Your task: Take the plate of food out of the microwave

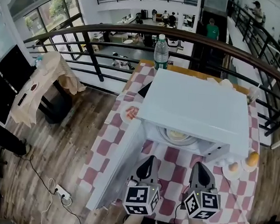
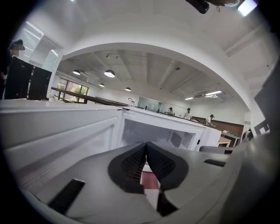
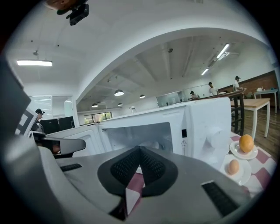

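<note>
A white microwave [image 1: 194, 109] stands on the red-and-white checked table [image 1: 112, 126], its door [image 1: 118, 165] swung open toward me on the left. Inside the cavity lies the plate of food [image 1: 177, 135], pale and round, partly hidden by the microwave's top. My left gripper [image 1: 149, 159] and right gripper [image 1: 199, 166] hang side by side just in front of the opening, both shut and holding nothing. In the left gripper view the left gripper [image 2: 146, 145] points at the open cavity [image 2: 153, 131]. In the right gripper view the right gripper [image 3: 140, 149] faces the cavity [image 3: 135, 133].
A water bottle [image 1: 161, 51] stands behind the microwave. A small plate with food [image 1: 130, 113] sits to its left; an egg [image 1: 233, 167] and an orange [image 1: 253, 158] on small plates sit to its right. A railing [image 1: 103, 32] runs behind the table. A power strip [image 1: 63, 192] lies on the floor.
</note>
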`<state>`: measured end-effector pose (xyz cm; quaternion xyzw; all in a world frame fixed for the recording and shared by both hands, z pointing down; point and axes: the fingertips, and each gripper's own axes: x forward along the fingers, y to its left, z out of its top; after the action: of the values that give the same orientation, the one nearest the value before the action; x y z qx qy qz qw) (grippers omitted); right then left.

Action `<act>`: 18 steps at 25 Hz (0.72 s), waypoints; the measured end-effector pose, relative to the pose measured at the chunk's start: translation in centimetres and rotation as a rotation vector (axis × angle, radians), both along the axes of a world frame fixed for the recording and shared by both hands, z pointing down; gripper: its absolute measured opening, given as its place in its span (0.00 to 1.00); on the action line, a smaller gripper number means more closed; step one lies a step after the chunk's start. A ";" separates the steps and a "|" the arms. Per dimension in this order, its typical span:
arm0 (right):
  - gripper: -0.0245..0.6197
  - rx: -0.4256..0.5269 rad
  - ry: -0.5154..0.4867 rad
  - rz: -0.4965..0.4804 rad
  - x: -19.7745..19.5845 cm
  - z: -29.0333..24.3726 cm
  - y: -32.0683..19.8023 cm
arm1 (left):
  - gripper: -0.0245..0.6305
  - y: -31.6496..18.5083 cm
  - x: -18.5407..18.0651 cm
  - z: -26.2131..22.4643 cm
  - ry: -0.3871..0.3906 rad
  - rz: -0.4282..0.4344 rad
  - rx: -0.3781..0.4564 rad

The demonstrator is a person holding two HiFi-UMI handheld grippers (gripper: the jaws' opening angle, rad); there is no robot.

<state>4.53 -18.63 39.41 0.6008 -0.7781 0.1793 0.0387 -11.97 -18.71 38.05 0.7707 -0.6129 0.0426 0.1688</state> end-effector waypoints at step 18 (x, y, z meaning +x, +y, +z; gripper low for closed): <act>0.03 -0.166 -0.162 0.094 -1.9 5.3 -5.1 | 0.06 -6.2 0.1 5.9 0.117 0.090 -0.138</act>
<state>2.59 -23.76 44.75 0.6149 -0.7320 0.2928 0.0170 -11.87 -24.94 43.99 0.7853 -0.5622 0.0470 0.2549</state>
